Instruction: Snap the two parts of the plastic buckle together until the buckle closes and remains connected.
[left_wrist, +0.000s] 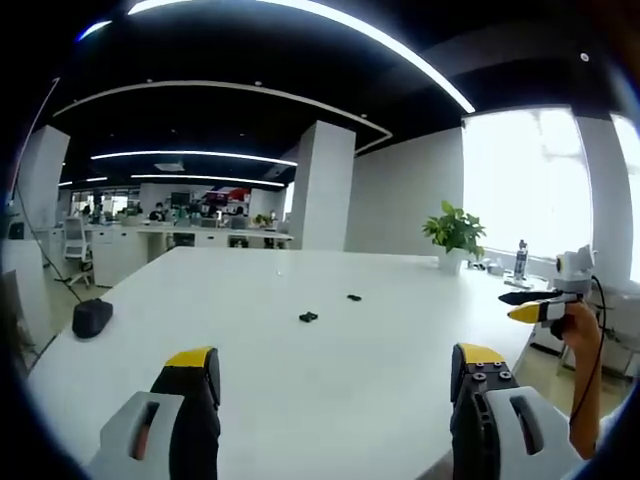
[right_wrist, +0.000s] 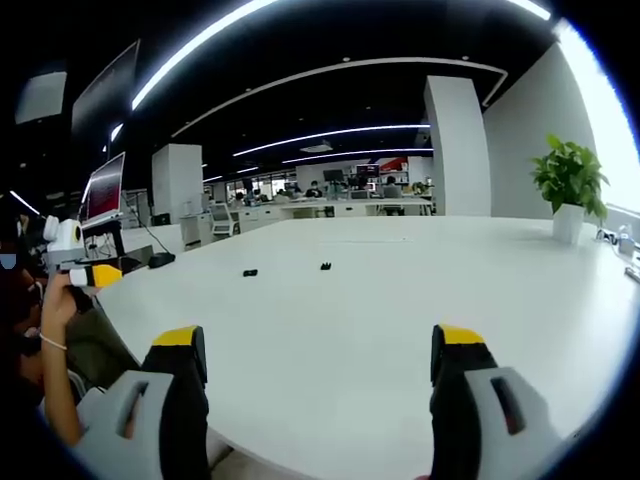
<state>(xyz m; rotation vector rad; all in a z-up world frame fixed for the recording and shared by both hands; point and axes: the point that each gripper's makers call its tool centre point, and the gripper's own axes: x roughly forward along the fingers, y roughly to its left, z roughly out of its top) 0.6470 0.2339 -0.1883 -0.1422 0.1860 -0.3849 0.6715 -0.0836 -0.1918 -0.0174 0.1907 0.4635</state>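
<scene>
1. On the white tabletop (left_wrist: 300, 400) two black buckle parts (left_wrist: 308, 317) (left_wrist: 354, 297) lie near each other but apart
2. Both parts sit well ahead of the left gripper (left_wrist: 335, 375) and right gripper (right_wrist: 318, 355), neither clearly nearer
3. Both grippers gape wide, empty

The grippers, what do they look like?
Each gripper has two black fingers with yellow tips and grey plastic bases, as on the left gripper and right gripper. From the side, the right gripper carries a white box and a black cable.
</scene>
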